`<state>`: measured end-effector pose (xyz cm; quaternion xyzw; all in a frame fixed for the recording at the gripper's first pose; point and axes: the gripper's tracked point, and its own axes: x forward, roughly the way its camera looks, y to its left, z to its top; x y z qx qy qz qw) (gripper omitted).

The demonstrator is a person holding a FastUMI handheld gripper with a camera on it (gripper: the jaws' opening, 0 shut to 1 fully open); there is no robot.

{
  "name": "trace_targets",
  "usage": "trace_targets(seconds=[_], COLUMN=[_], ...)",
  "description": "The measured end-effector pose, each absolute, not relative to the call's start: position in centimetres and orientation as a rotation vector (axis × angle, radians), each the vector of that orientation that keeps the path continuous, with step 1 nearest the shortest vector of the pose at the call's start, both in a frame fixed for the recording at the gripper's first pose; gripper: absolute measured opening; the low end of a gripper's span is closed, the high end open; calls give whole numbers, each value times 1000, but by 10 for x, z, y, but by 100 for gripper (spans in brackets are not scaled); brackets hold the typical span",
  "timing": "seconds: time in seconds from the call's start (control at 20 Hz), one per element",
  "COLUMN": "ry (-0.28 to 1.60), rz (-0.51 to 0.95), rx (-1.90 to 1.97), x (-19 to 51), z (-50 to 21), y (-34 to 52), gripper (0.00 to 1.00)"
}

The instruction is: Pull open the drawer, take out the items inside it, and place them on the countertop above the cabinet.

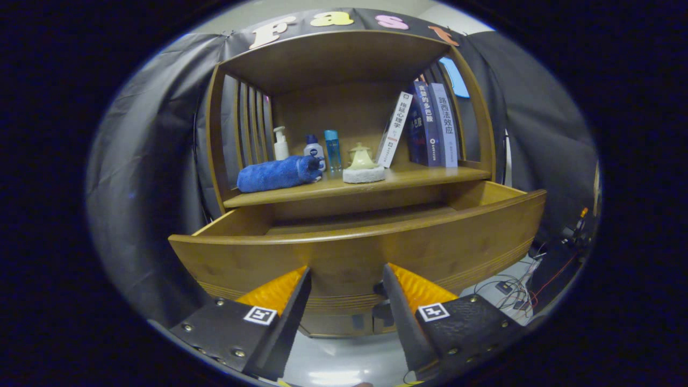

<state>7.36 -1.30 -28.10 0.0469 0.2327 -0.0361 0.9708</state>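
Drawer (355,252) pulled open; hand-held gripper (346,279) released, fingers spread just before its front

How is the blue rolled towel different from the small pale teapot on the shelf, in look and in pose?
The blue towel is a long soft roll lying on its side; the teapot is small, pale and hard, standing upright with its lid on. The towel lies directly on the shelf; the teapot sits on a white round pad. Both are above the pulled-out drawer, beyond the open tongs.
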Motion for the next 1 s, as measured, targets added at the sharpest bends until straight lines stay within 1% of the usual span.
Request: trace_targets(seconds=[0.25, 1.0], ry=[489, 489], rz=[-96, -91], rx=[92, 94], x=[100, 158], z=[-288, -301], y=[-9, -12], gripper=[81, 81])
